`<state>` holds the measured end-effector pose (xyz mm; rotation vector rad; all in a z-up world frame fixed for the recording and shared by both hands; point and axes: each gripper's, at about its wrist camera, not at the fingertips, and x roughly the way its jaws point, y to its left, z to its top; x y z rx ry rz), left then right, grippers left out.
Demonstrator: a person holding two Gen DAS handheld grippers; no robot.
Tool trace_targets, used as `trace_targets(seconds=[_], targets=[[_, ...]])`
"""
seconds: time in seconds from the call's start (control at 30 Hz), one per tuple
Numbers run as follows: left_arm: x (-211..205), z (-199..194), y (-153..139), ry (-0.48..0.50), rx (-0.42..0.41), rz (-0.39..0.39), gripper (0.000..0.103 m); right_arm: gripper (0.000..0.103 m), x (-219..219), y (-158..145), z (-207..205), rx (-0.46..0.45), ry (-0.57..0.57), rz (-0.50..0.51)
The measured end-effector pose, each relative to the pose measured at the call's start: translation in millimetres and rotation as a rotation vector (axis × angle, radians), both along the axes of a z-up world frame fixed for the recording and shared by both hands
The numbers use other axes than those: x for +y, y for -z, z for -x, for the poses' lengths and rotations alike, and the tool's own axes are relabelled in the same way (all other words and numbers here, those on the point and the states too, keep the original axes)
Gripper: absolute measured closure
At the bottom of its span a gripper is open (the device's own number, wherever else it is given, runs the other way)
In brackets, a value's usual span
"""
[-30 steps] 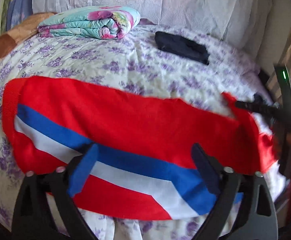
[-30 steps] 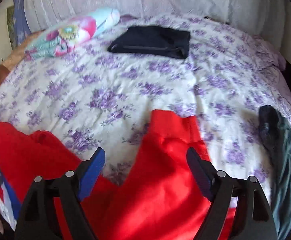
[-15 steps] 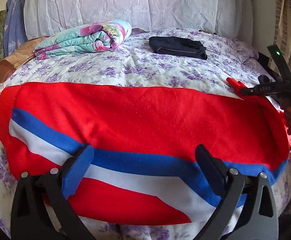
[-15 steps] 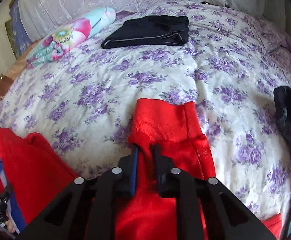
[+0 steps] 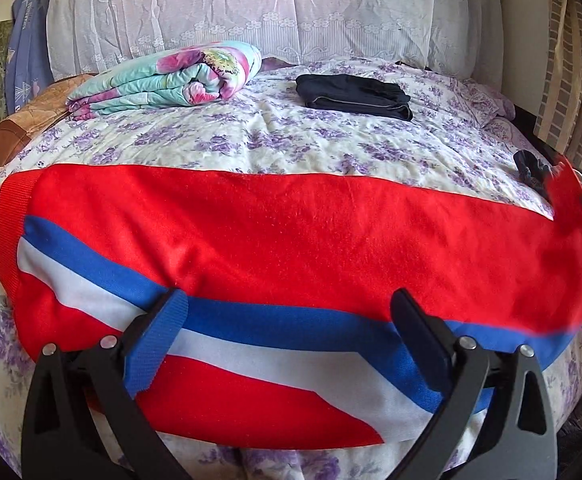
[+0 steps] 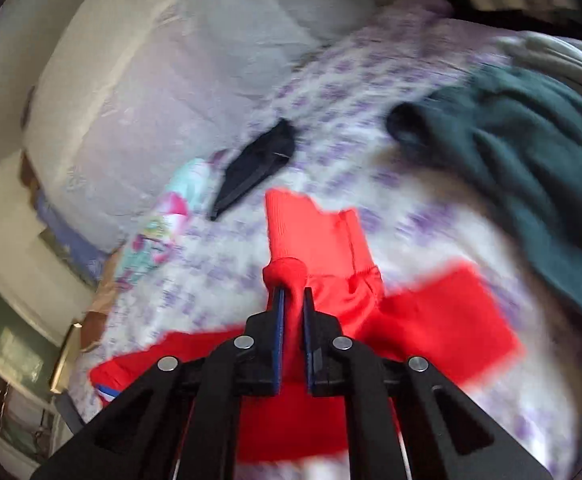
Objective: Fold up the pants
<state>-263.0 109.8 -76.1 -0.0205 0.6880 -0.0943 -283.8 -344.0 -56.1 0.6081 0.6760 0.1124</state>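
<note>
Red pants (image 5: 291,236) lie lengthwise across the bed (image 5: 331,140), folded leg on leg. Right gripper (image 6: 292,300) pinches a cuff at 12 o'clock; left gripper (image 5: 291,312) spread wide, empty. Crosswise folds remain.

Red pants (image 5: 299,232) with blue and white side stripes, flat across the floral bedspread, one cuff lifted
</note>
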Motion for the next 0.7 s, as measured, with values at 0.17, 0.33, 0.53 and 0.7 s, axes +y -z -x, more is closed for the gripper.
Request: trace_targets(seconds=[0.17,0.33,0.53,0.7], targets=[[-1,-1,0,-0.004,0.004,-0.011,0.005,0.082,-14,9,23,0.014,0.006,-0.022],[-2,0,0,-0.009,0.003,-0.014,0.005,0.054,-20,17,14,0.014,0.003,-0.083],[-2,0,1,-0.011,0.006,-0.026,0.005,0.052,-41,23,16,-0.004,0.038,-0.173],[-2,0,1,-0.010,0.006,-0.024,0.005,0.082,-34,22,0,-0.011,-0.004,-0.140]])
